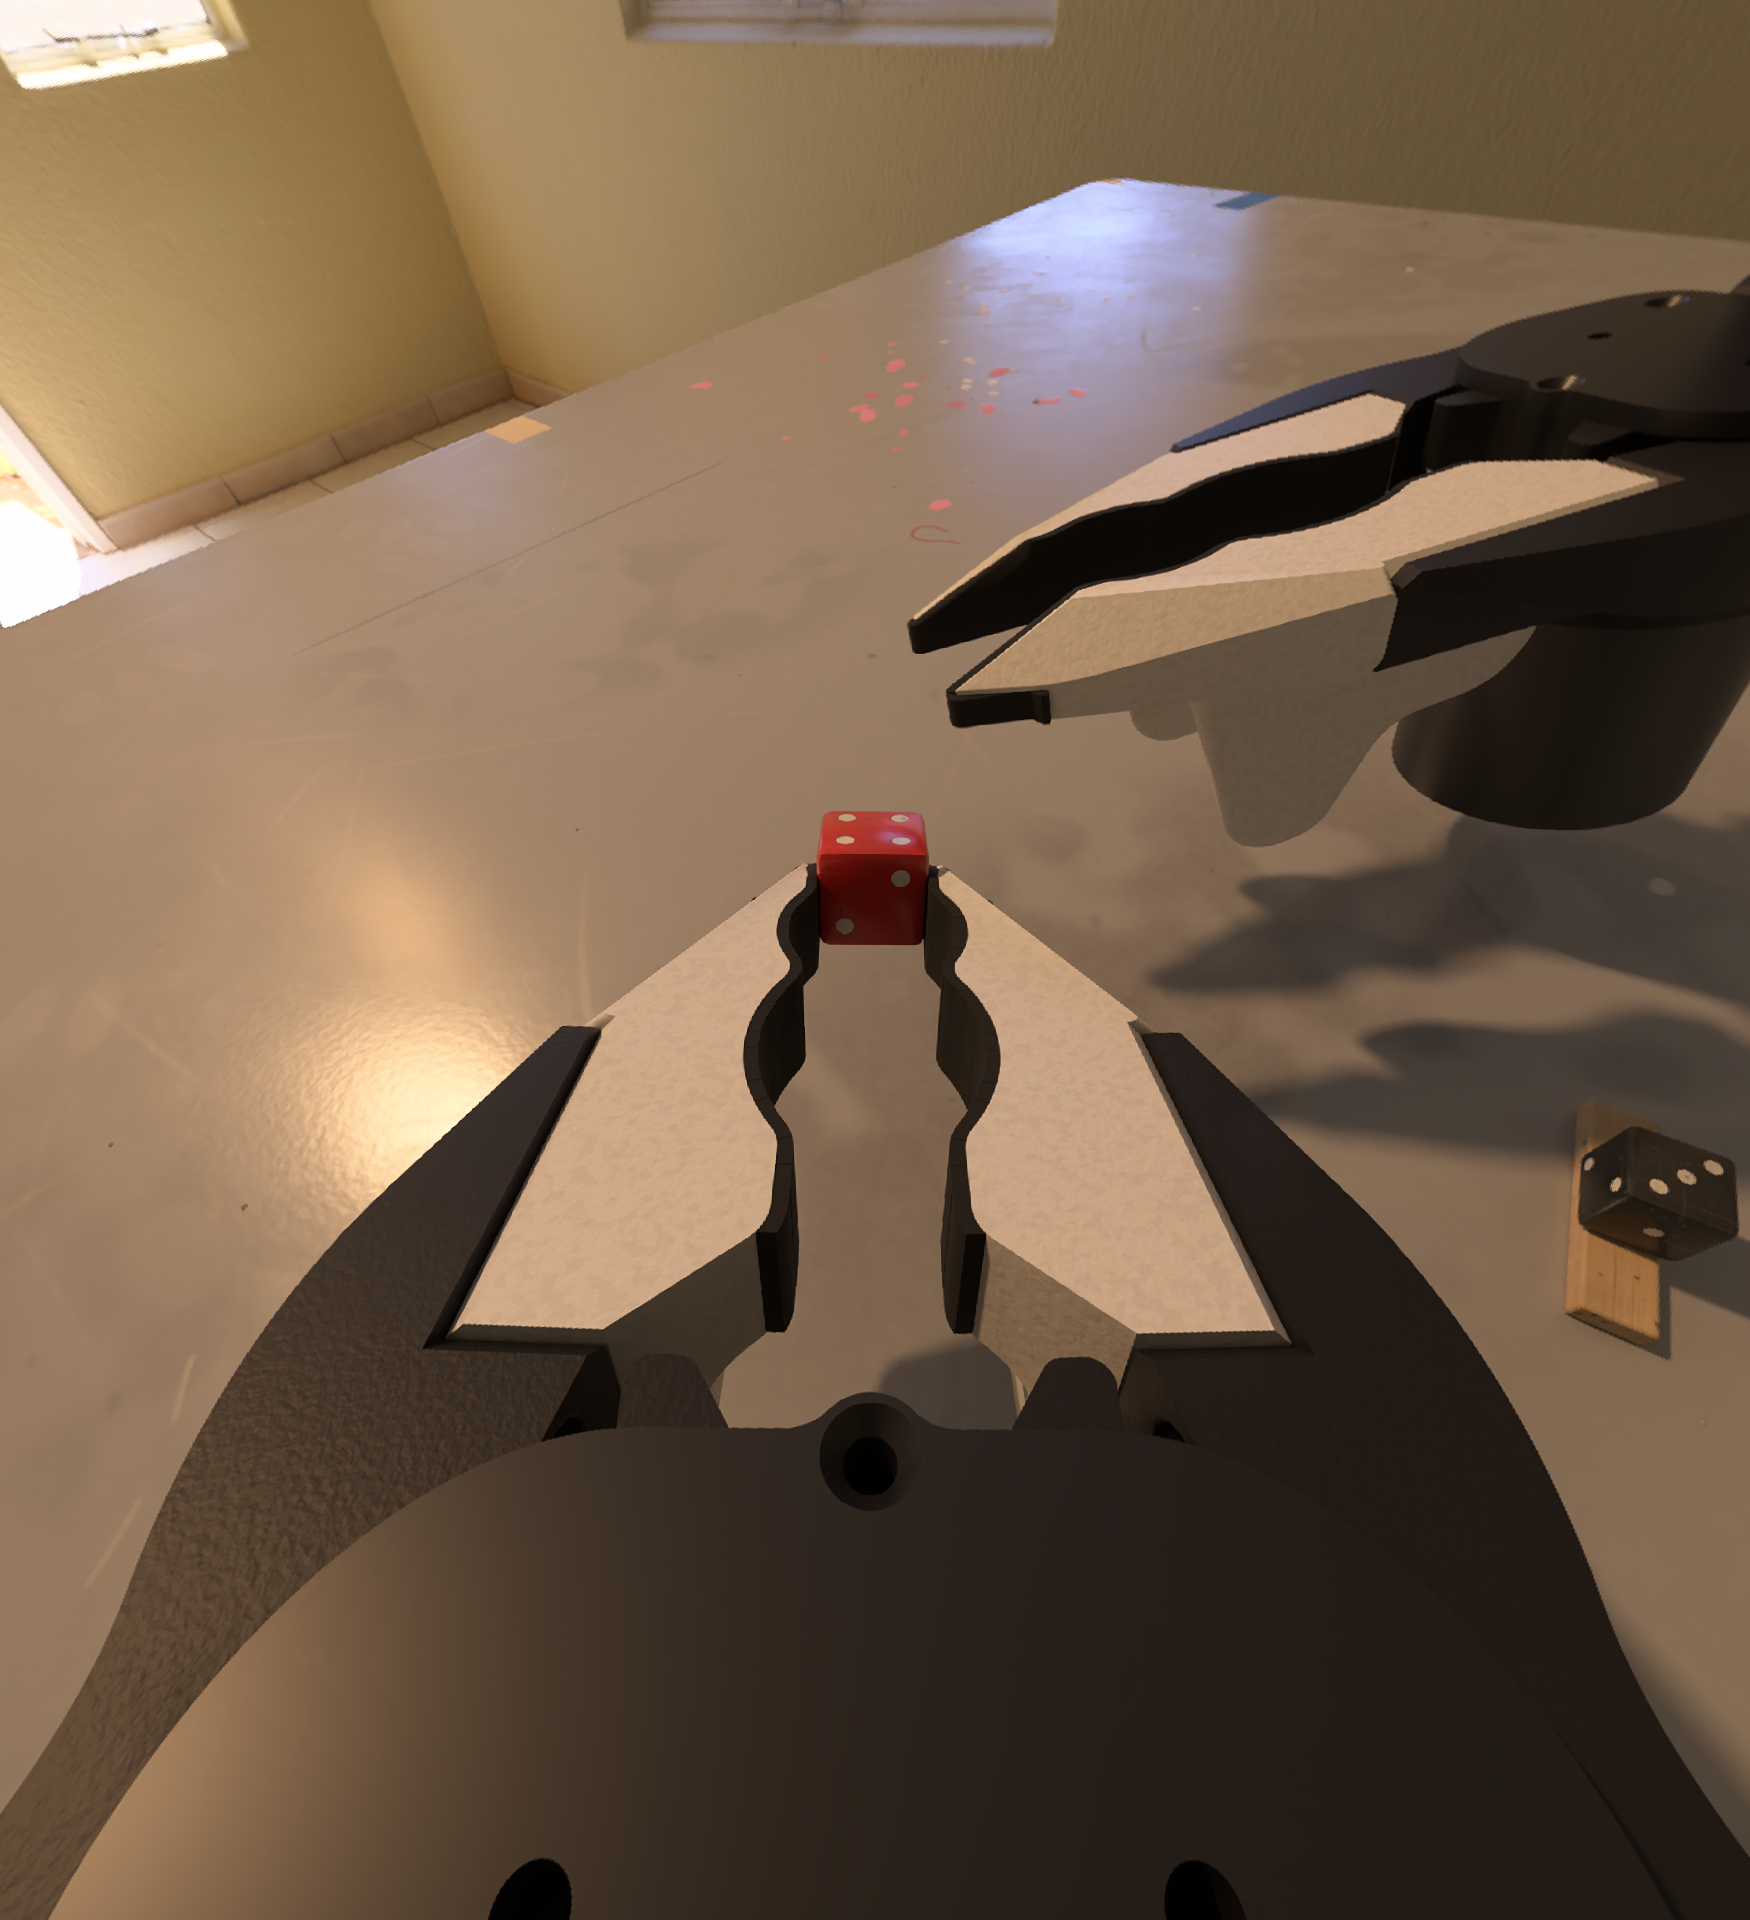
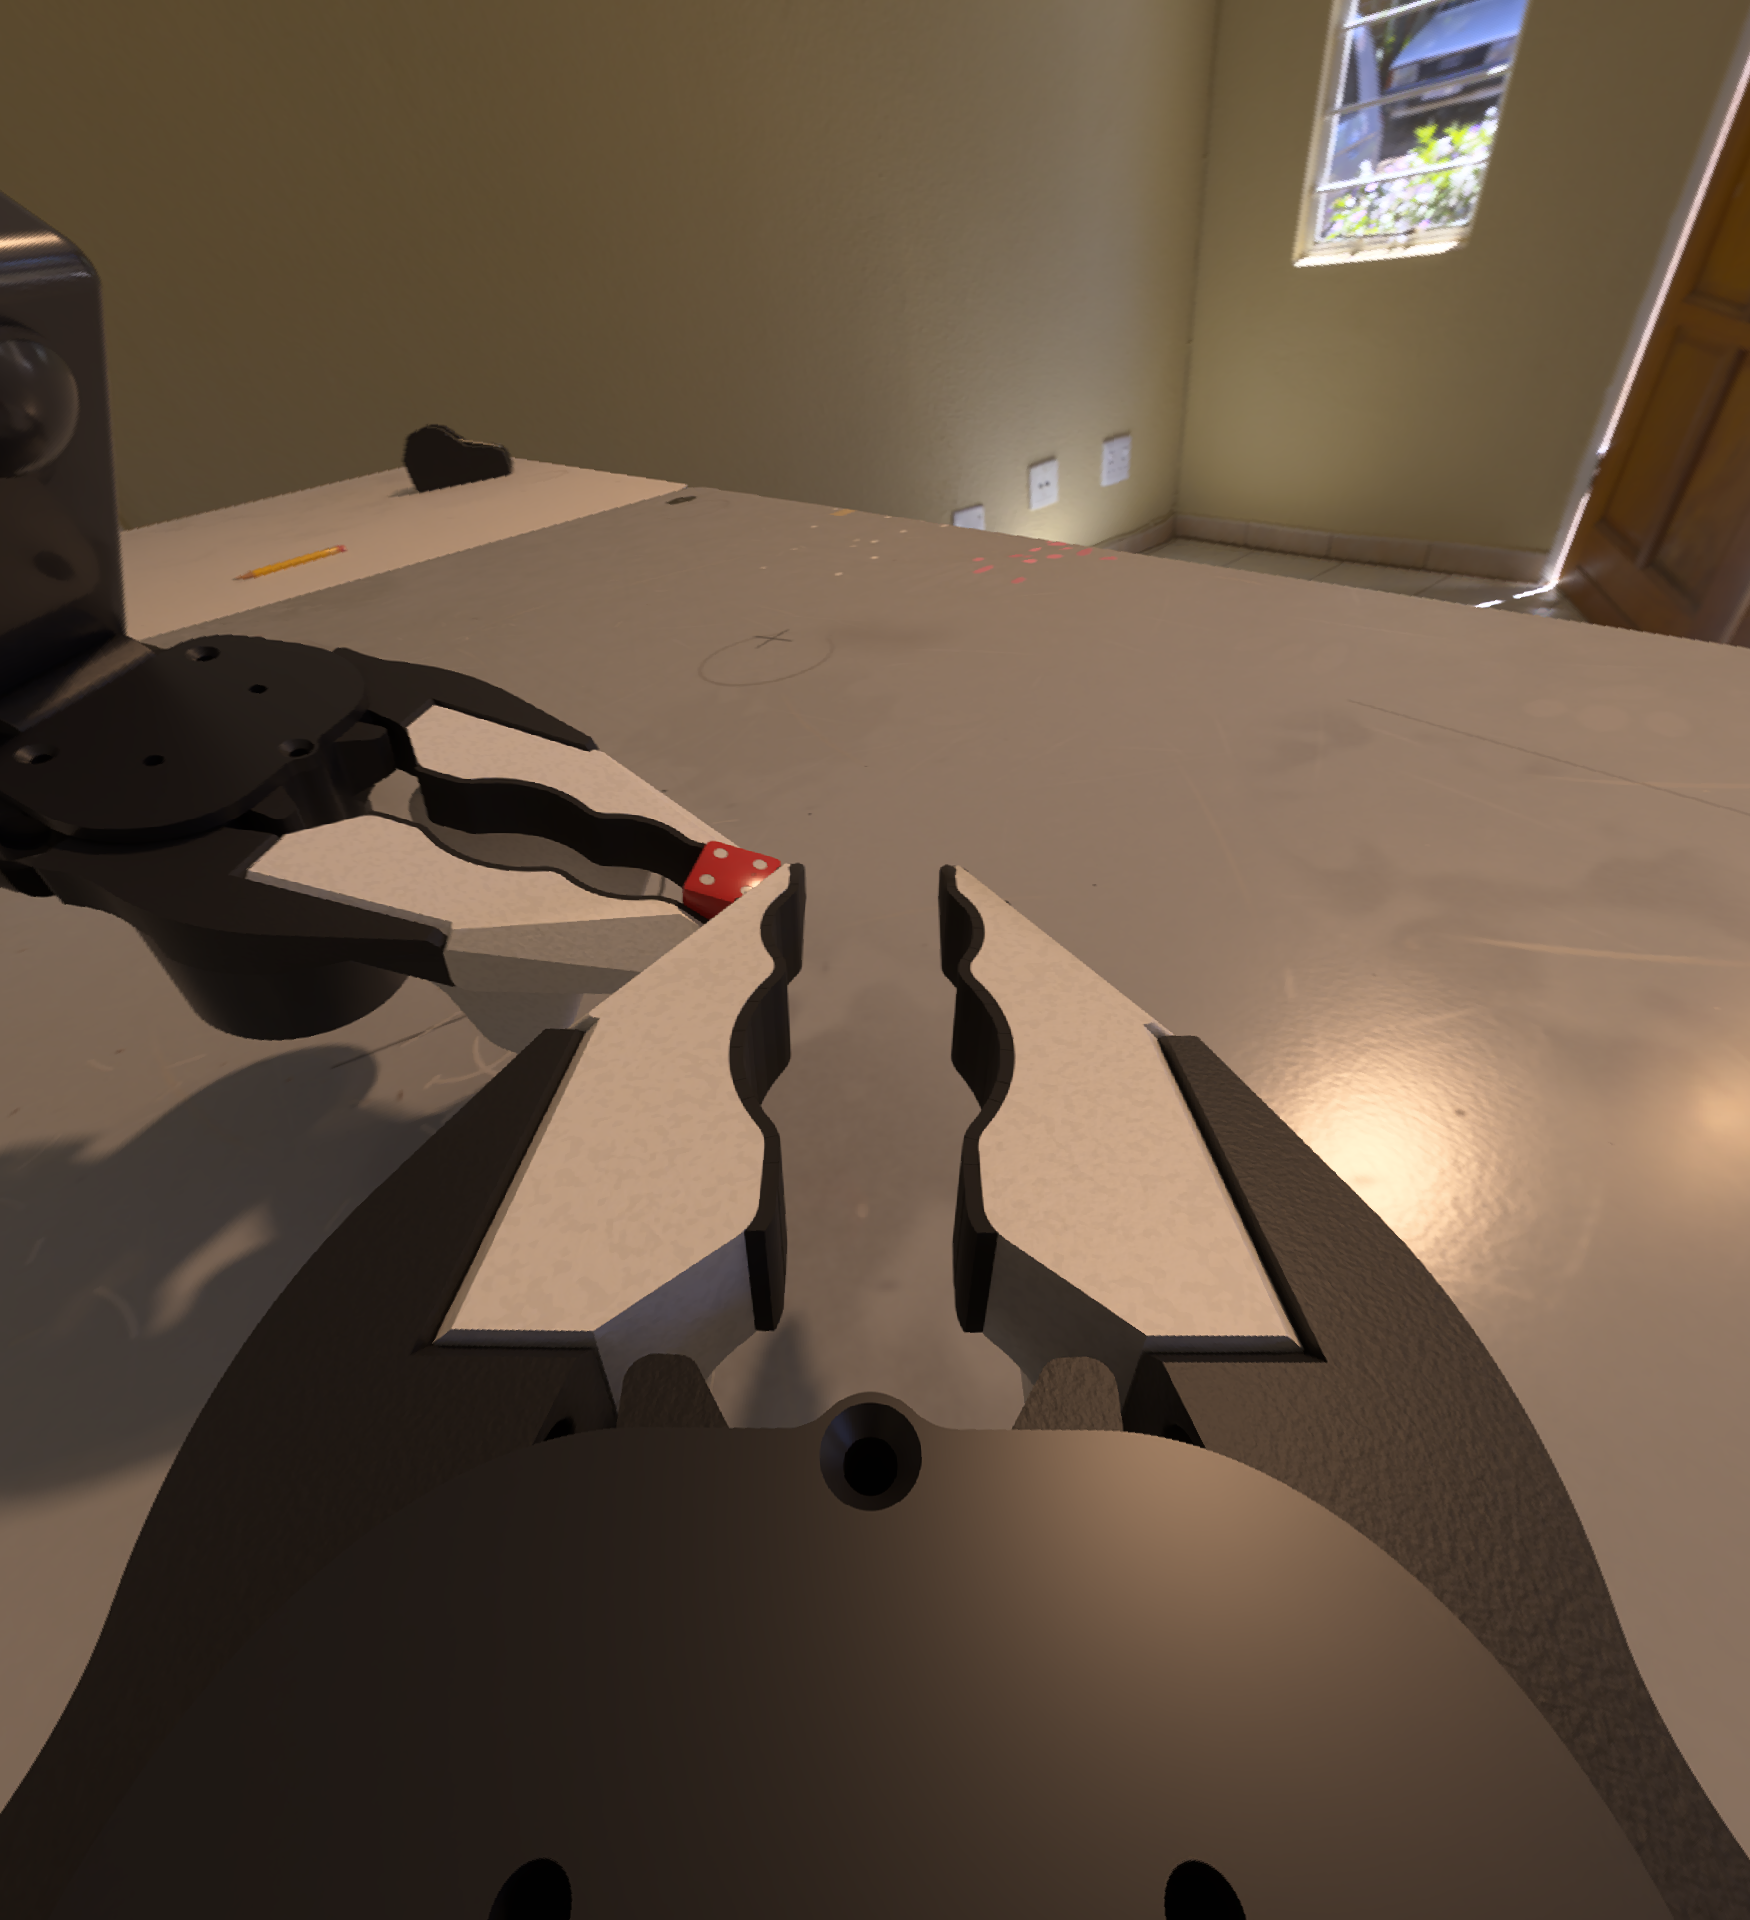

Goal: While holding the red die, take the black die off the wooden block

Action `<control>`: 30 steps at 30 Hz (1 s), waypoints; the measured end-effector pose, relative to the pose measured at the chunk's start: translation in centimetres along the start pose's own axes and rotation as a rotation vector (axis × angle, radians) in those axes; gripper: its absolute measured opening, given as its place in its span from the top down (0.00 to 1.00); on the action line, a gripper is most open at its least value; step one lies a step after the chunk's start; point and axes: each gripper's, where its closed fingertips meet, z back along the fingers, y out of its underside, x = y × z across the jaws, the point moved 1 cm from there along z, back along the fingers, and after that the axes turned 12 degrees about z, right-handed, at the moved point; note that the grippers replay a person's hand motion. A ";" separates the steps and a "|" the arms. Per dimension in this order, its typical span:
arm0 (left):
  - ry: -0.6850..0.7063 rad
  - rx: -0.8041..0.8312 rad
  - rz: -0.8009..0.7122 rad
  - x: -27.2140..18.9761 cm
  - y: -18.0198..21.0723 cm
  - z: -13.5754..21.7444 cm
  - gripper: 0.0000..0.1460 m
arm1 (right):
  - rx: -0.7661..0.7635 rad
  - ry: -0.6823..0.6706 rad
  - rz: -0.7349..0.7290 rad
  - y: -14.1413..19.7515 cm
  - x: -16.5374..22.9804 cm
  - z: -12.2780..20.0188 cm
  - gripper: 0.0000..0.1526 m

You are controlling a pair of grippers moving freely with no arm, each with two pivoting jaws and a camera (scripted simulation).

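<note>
My left gripper (image 1: 871, 883) is shut on the red die (image 1: 871, 878), pinched between its fingertips above the grey table (image 1: 331, 831). The black die (image 1: 1658, 1195) sits on a small wooden block (image 1: 1614, 1288) at the right of the left wrist view, apart from both grippers. My right gripper (image 2: 871, 883) is open and empty; it also shows in the left wrist view (image 1: 964, 675), hovering beyond the block. The right wrist view shows the left gripper (image 2: 736, 883) with the red die (image 2: 727, 873) at its tip. The black die and block are out of the right wrist view.
A yellow pencil (image 2: 291, 562) and a dark object (image 2: 455, 457) lie on a white sheet at the far table end. Red and pale specks (image 1: 902, 395) dot the tabletop. A wooden door (image 2: 1723, 364) stands open beyond the table edge.
</note>
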 end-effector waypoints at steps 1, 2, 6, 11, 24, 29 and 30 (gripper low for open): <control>0.003 -0.005 0.009 0.1 -0.1 0.0 0.87 | 0.003 0.014 0.004 0.0 -0.1 0.1 0.85; 0.003 -0.009 0.015 0.1 -0.1 0.1 0.87 | -0.003 0.012 0.006 -0.1 -0.1 0.1 0.87; 0.019 -0.004 0.031 0.1 -0.1 0.1 0.87 | -0.070 -0.062 -0.014 -0.7 0.6 0.2 0.85; 0.031 -0.027 0.000 -0.2 -0.3 0.2 0.87 | -0.064 -0.081 -0.065 -0.6 0.5 -0.1 0.81; 0.069 -0.176 -0.045 -0.8 -1.8 1.1 0.87 | -0.091 -0.060 -0.115 -0.9 0.1 0.4 0.77; 0.095 -0.200 -0.069 -1.3 -2.0 1.3 0.87 | -0.237 -0.132 -0.145 -2.5 0.7 1.5 0.78; 0.104 -0.205 -0.082 -1.5 -2.0 1.3 0.87 | -0.232 -0.157 -0.146 -2.5 1.1 1.3 0.77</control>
